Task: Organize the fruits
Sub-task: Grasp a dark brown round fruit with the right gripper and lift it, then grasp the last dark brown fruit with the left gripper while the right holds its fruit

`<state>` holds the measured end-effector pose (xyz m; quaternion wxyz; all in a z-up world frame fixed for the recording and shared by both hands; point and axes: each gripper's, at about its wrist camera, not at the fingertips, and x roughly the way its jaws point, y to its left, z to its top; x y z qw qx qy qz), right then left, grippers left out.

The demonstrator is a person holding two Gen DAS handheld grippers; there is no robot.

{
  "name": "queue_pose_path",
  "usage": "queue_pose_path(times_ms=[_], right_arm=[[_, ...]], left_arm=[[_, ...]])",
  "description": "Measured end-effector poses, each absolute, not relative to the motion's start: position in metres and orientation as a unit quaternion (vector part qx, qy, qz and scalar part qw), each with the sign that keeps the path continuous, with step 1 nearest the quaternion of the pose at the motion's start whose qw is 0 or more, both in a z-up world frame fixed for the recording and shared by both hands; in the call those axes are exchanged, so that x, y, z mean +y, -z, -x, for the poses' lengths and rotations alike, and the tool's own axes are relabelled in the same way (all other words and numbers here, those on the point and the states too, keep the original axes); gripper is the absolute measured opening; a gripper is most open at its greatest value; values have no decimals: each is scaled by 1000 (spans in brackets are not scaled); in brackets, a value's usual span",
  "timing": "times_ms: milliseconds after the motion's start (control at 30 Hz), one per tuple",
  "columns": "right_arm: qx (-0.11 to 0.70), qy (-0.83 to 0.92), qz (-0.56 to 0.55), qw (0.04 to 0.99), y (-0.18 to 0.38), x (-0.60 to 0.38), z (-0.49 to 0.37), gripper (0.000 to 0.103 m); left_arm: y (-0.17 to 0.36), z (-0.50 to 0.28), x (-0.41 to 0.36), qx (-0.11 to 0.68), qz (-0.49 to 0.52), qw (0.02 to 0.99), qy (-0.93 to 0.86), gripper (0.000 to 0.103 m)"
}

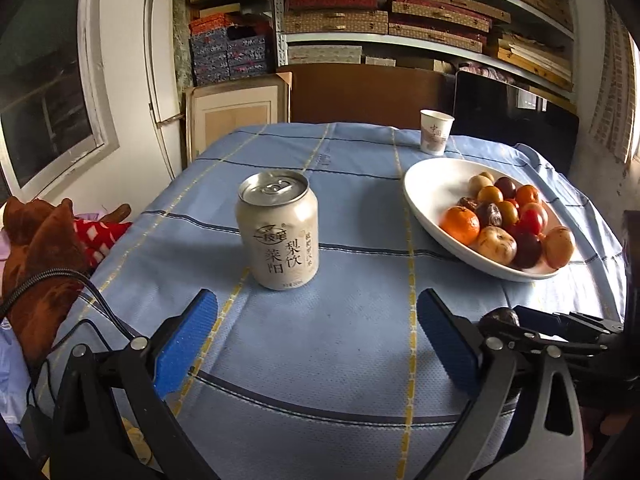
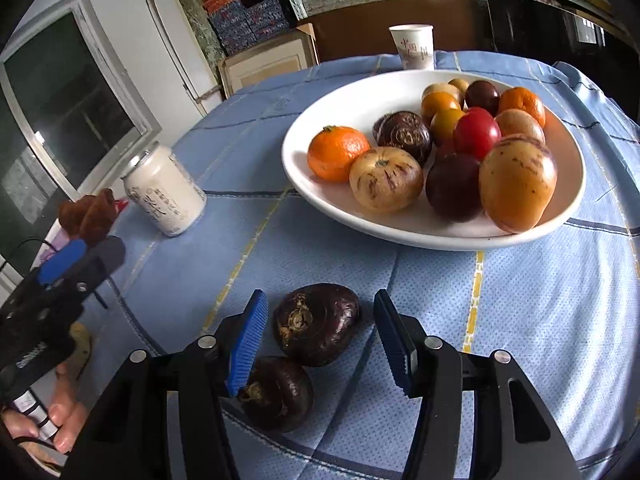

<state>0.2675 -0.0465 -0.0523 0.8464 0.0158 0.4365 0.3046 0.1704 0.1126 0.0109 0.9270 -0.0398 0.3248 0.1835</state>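
The drink can (image 1: 279, 230), just ahead of the left jaws, has big Chinese words on it: 莱阳 and 梨饮. The paper cup (image 1: 436, 131), far past the jaws, has red writing; 中国 can be read.

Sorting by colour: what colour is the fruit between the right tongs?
Dark purple-black round fruit, shiny with a tan stem scar; right wrist view.

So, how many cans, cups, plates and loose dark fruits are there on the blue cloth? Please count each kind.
can: 1
cup: 1
plate: 1
dark fruits, off the plate: 2
Total: 5
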Motion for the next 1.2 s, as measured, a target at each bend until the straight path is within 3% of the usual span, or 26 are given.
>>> queue_pose_path(times_ms=[233,467,700,967,1200], right_arm=[[428,-275,58,859,52,-25,-259,57],[424,-261,88,863,51,-23,-256,48],[414,-286,12,864,32,-60,-258,47],[313,-286,-48,904,-3,-120,-237,47],[330,-277,-79,899,8,-156,-241,47]], left_arm=[[-10,-172,119,328,52,924,-191,98],[-5,-173,121,337,55,920,-191,98],[0,-178,118,351,60,920,-164,98],[10,-184,85,365,12,926,-95,98],[16,-183,51,368,-19,930,-5,98]])
